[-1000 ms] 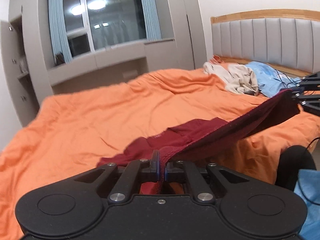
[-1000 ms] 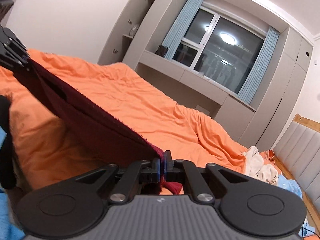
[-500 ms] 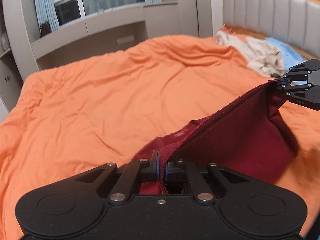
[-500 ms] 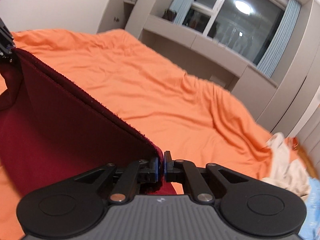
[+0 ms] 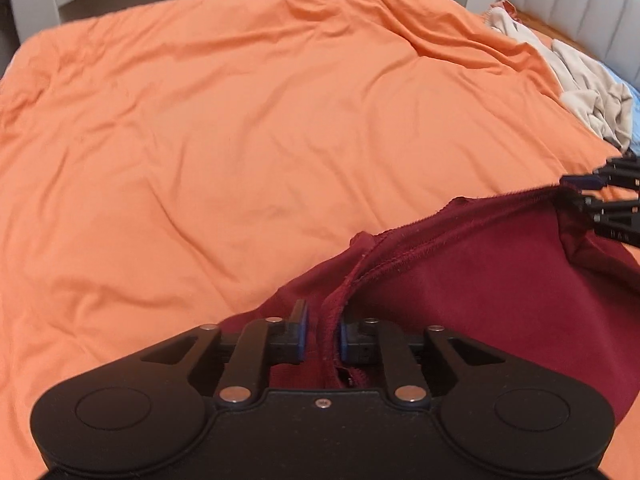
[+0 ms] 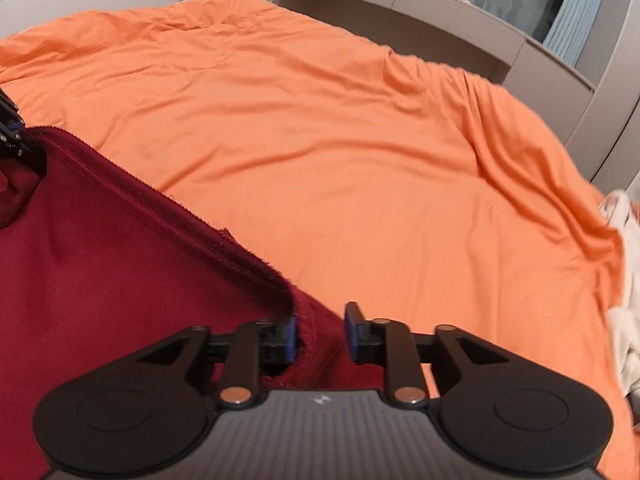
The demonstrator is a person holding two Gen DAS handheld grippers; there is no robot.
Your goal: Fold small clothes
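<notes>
A dark red garment [image 5: 472,280] lies low on the orange bed cover [image 5: 240,120], its hemmed edge stretched between my two grippers. My left gripper [image 5: 323,336] is open, its jaws apart with the hem loose between them. My right gripper [image 6: 321,334] is open too, the garment [image 6: 120,264] edge lying by its left pad. The right gripper also shows at the right edge of the left wrist view [image 5: 600,196], and the left gripper at the left edge of the right wrist view [image 6: 10,128].
A pile of beige and light blue clothes [image 5: 592,92] lies near the padded headboard [image 5: 580,12]; it shows in the right wrist view too [image 6: 624,288]. Grey cabinets and a window [image 6: 500,4] stand past the bed's far side.
Both grippers came down toward the bed with the garment and then opened, letting go of its edge. The garment now rests lower, with slack in the hem.
</notes>
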